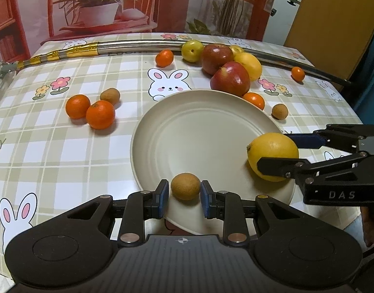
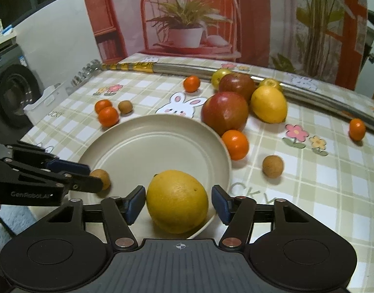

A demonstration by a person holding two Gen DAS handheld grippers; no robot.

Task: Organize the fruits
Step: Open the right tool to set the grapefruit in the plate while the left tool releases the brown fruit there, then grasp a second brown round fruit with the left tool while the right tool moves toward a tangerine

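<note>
On the bunny-print checked table point(image 1: 52, 151), a plate point(image 1: 187, 112); at 12 o'clock, a plant backdrop point(image 1: 101, 7); both tongs spread: left tongs point(image 1: 184, 196) flank a longan point(image 1: 185, 186), right tongs point(image 2: 179, 204) a lemon point(image 2: 177, 201).

Plate point(image 1: 187, 131) centre free — apples point(image 1: 229, 78) crowding far rim.

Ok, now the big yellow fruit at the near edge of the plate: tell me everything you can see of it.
The yellow fruit is large, oval and lemon-like, with a dimpled matte rind, a few dark specks and a small nub at one end. It lies on its side on the cream plate, at the near rim. The right gripper straddles it, jaws open, with a slim gap showing on each side, so the pads look clear of it. Nothing else touches it.
</note>
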